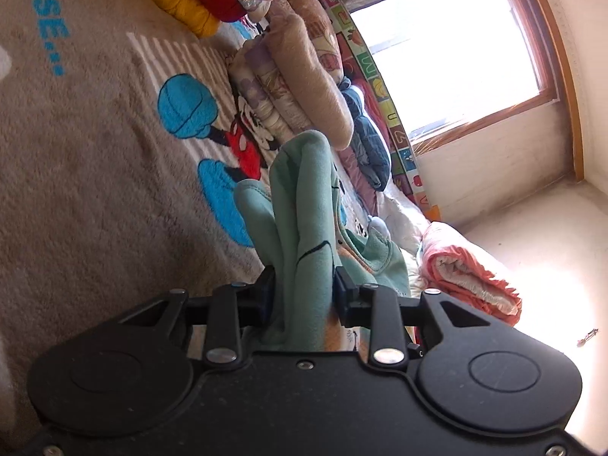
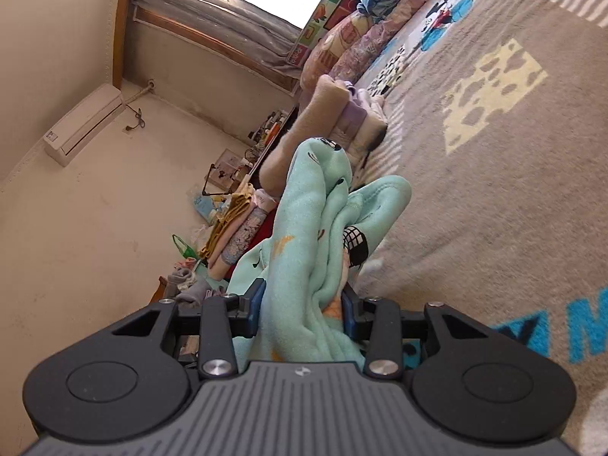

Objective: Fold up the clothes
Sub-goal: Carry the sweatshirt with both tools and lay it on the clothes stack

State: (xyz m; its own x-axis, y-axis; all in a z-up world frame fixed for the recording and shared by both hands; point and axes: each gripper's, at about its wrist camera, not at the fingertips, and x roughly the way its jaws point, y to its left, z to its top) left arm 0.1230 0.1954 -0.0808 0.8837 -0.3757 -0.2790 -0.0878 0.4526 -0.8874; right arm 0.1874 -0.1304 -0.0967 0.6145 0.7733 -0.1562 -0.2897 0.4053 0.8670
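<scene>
Both grippers, left (image 1: 304,292) and right (image 2: 302,313), have their fingers clamped on a bunched mint garment (image 1: 300,205), held up above the cartoon blanket (image 1: 95,159).

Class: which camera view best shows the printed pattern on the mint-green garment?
The right wrist view: the mint-green garment shows orange shapes and a black grid patch above the right tongs. The left wrist view shows mostly plain folds in the left tongs.
</scene>
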